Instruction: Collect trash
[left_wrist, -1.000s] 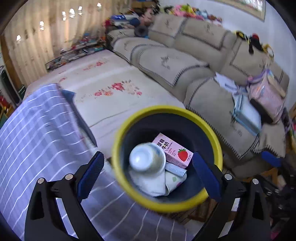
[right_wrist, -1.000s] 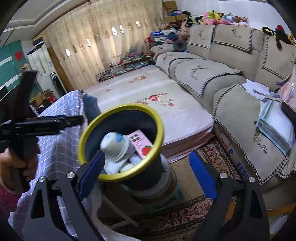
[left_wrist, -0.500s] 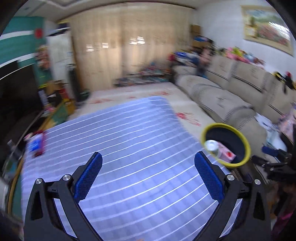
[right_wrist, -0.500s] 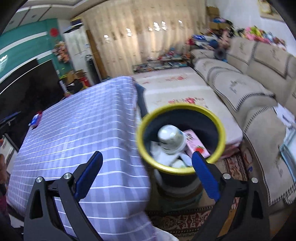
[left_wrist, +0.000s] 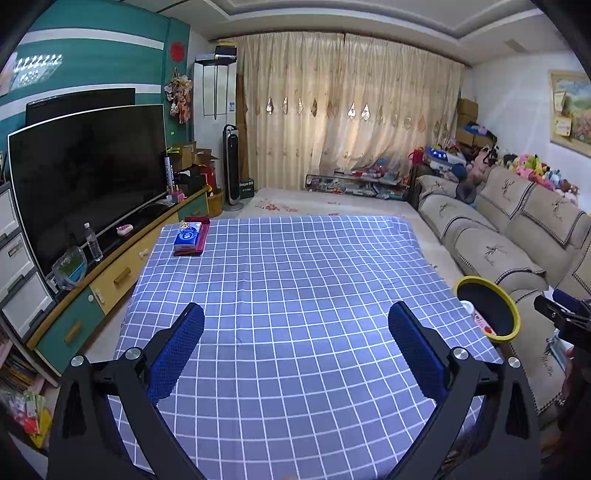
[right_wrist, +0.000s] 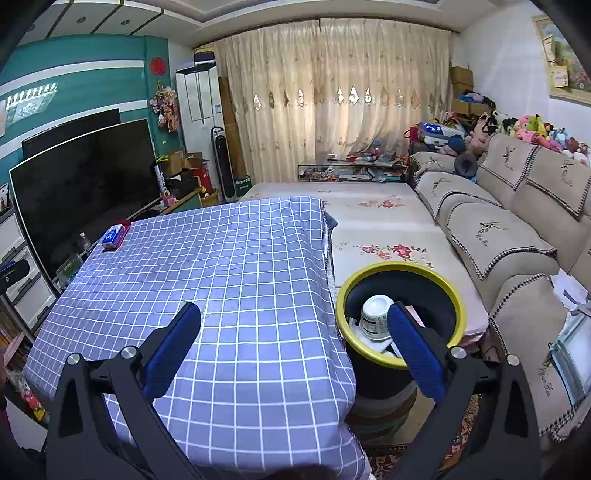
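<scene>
A dark bin with a yellow rim (right_wrist: 402, 288) stands at the right edge of the table with the blue checked cloth (right_wrist: 229, 280). It holds a white cup (right_wrist: 375, 317) and other trash. In the left wrist view the bin (left_wrist: 485, 306) shows at the far right, with a pink carton (left_wrist: 484, 325) inside. My left gripper (left_wrist: 295, 347) is open and empty above the cloth (left_wrist: 295, 295). My right gripper (right_wrist: 293, 347) is open and empty above the table's right edge, its right finger in front of the bin. The right gripper also shows in the left wrist view (left_wrist: 565, 317).
A blue tissue pack on a red tray (left_wrist: 190, 236) lies at the table's far left corner. A TV (left_wrist: 88, 177) on a low cabinet stands to the left. A beige sofa (right_wrist: 509, 221) runs along the right, with a floral mat (right_wrist: 384, 229) between it and the table.
Both grippers have pulled back and up from the bin and turned left toward the table. The bin has shifted to the right of both views. Both stayed open.
</scene>
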